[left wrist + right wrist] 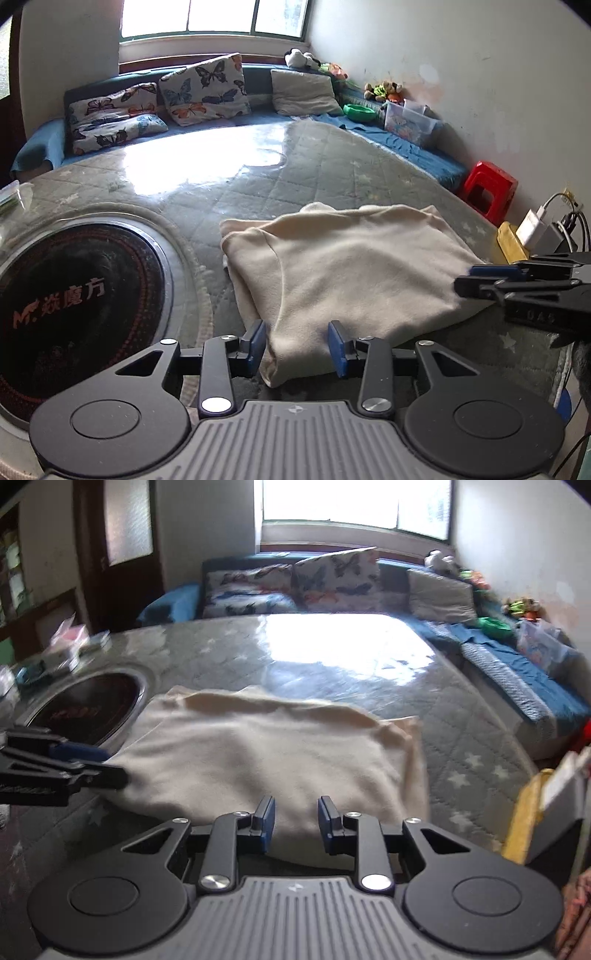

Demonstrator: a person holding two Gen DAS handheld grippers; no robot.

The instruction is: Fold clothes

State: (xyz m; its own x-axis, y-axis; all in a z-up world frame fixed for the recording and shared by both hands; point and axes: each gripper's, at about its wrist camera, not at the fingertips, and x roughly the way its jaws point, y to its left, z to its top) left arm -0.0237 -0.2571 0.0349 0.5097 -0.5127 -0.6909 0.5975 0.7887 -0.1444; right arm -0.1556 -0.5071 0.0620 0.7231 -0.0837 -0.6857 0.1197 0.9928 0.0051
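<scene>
A: What surrounds the cream garment [351, 266]?

B: It lies folded, soft and fleecy, on a quilted grey-green counter [258, 184] with pale stars under a glossy cover. A round black cooktop [74, 306] ringed in steel is set into the counter just beside it, marked with "M" and Chinese characters.

A: And beyond?

B: Butterfly-print cushions [199, 88] on a blue sofa [413, 147], a red plastic stool [489, 192], a clear bin [408, 118], plush toys.

A: The jaws?

B: The left gripper [297, 347] stands partly open, the garment's near corner between its blue pads [338, 349], seemingly unpressed. The right gripper [295, 823], narrower, straddles the hem; the blur hides any contact
</scene>
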